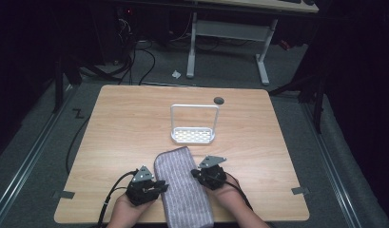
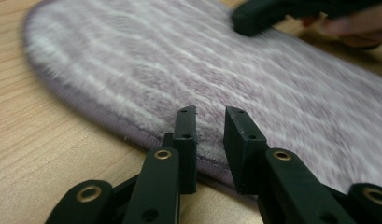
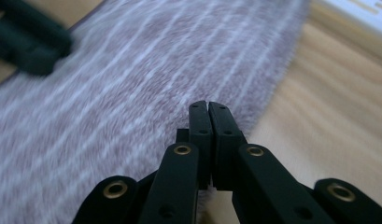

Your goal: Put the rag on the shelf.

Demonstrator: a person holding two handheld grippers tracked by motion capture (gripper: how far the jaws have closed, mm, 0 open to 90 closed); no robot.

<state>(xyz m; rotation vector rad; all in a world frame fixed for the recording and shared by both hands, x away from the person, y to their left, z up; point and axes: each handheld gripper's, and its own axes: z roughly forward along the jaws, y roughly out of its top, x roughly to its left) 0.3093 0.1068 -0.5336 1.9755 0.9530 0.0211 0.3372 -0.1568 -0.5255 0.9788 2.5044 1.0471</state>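
Note:
A folded purple-grey striped towel lies lengthwise at the table's near edge, between my two grippers. My left gripper sits at the towel's left side. In the left gripper view its jaws stand a little apart over the hemmed edge of the towel, with nothing between them. My right gripper touches the towel's right side. In the right gripper view its jaws are pressed together at the edge of the towel, and no cloth shows between them.
A white wire rack with a perforated base stands at the table's centre, just beyond the towel, and its corner appears in the right gripper view. A dark round hole marks the table's far side. Bare wood lies left and right.

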